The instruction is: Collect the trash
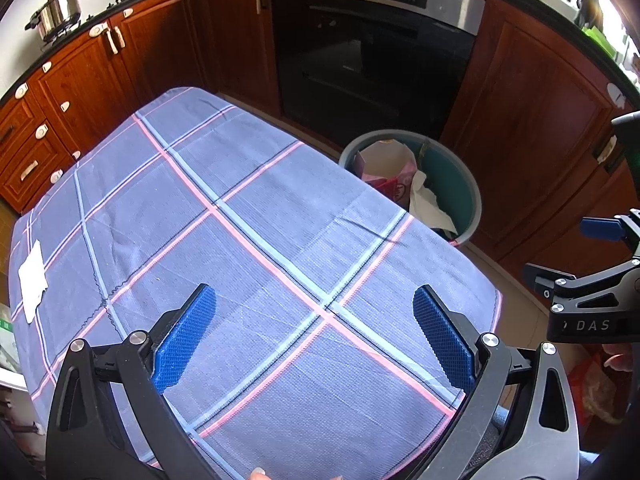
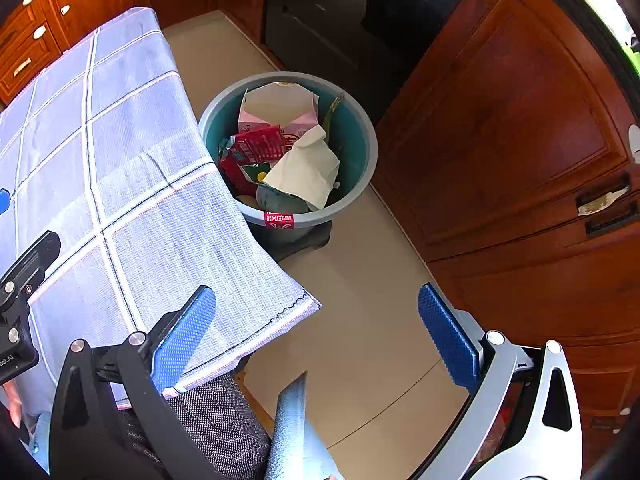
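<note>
left gripper (image 1: 314, 334): jaws spread wide, nothing between the blue pads (image 1: 184, 344); hovers over the near part of the table, pointing across the cloth toward the oven.
right gripper (image 2: 316, 336): jaws also wide apart, empty; sits off the table's near right corner, above bare floor, aimed at the bin. Also visible at the right edge of the left wrist view.
table (image 1: 256, 240): covered by a blue-grey checked cloth with pink and pale-blue stripes; cloth corner hangs over the edge in the right wrist view.
white paper (image 1: 33, 280): one flat piece, lying on the cloth at the far left edge, well apart from both grippers.
trash bin (image 2: 366, 168): round, teal inside, grey rim, standing on the floor just beside the table's right side; red label on the near rim.
bin contents: pink-and-white carton (image 2: 280, 108) upright at the back, red packet (image 2: 260, 146), crumpled white tissue (image 2: 306, 170) on top, green bits underneath.
surroundings: wood cabinets (image 1: 532, 128), built-in oven (image 1: 372, 60), steel pot (image 1: 60, 10) on the hob at far left.
</note>
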`<state>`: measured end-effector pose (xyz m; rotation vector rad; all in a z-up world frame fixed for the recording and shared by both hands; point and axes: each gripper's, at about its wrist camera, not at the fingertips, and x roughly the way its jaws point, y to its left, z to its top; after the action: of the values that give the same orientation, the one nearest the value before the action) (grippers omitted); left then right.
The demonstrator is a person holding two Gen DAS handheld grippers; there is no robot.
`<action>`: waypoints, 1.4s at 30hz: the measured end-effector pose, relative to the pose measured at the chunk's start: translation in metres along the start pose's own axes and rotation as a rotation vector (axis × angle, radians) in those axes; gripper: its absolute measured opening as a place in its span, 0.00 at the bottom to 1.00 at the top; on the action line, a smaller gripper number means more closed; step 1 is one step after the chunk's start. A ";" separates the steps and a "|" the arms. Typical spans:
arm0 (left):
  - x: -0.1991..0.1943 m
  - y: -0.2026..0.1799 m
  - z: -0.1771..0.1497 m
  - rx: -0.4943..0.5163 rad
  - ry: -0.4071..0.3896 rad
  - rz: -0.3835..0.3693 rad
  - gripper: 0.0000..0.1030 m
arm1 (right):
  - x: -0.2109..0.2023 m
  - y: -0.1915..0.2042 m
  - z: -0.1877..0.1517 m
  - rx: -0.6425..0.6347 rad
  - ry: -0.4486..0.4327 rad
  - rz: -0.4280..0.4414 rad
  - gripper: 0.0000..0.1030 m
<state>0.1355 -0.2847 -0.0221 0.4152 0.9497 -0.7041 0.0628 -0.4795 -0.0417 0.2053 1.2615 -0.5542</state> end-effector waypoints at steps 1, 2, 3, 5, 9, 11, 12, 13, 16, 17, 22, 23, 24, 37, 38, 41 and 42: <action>0.000 0.000 0.000 0.001 0.000 0.000 0.96 | 0.000 0.000 0.000 0.000 -0.001 0.002 0.95; 0.000 0.000 0.000 0.001 -0.002 0.003 0.96 | -0.001 0.001 0.000 0.000 -0.003 0.003 0.95; -0.001 0.000 0.000 0.001 -0.003 0.004 0.96 | -0.001 0.001 0.000 0.000 -0.004 0.003 0.95; -0.002 0.001 0.000 0.000 -0.003 0.005 0.96 | -0.001 0.002 0.000 -0.002 -0.004 0.007 0.95; -0.001 0.001 0.000 -0.001 -0.003 0.007 0.96 | -0.002 0.003 0.000 -0.005 -0.007 0.008 0.95; -0.001 0.001 0.000 0.001 -0.002 0.009 0.96 | -0.002 0.003 0.000 -0.005 -0.007 0.009 0.95; 0.000 0.000 0.000 0.002 -0.001 0.009 0.96 | -0.002 0.003 0.000 -0.006 -0.006 0.009 0.95; -0.001 0.001 0.000 0.003 -0.001 0.009 0.96 | -0.002 0.003 0.001 -0.007 -0.006 0.009 0.95; 0.000 0.000 0.001 0.005 0.000 0.012 0.96 | -0.001 0.004 0.001 -0.011 -0.002 0.011 0.95; 0.000 0.001 0.000 0.005 -0.001 0.011 0.96 | -0.001 0.004 0.001 -0.012 -0.002 0.013 0.95; 0.000 0.000 0.000 0.007 0.002 0.012 0.96 | 0.000 0.005 0.001 -0.014 -0.002 0.015 0.95; 0.000 0.000 0.000 0.007 0.002 0.012 0.96 | 0.000 0.005 0.001 -0.013 -0.002 0.016 0.95; 0.000 0.000 0.000 0.007 0.001 0.012 0.96 | 0.000 0.005 0.001 -0.013 -0.002 0.017 0.95; 0.000 0.000 -0.001 0.010 -0.004 0.008 0.96 | 0.000 0.006 0.000 -0.019 0.001 0.016 0.95; 0.000 0.001 -0.001 0.008 -0.005 0.003 0.96 | 0.000 0.006 0.000 -0.019 0.001 0.017 0.95; 0.000 0.001 -0.001 0.001 0.003 -0.008 0.96 | 0.001 0.006 0.000 -0.020 0.002 0.017 0.95; 0.001 0.001 -0.001 -0.002 0.007 -0.013 0.96 | 0.001 0.006 0.000 -0.020 0.002 0.019 0.95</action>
<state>0.1358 -0.2836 -0.0234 0.4101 0.9601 -0.7139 0.0662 -0.4742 -0.0434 0.2013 1.2657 -0.5245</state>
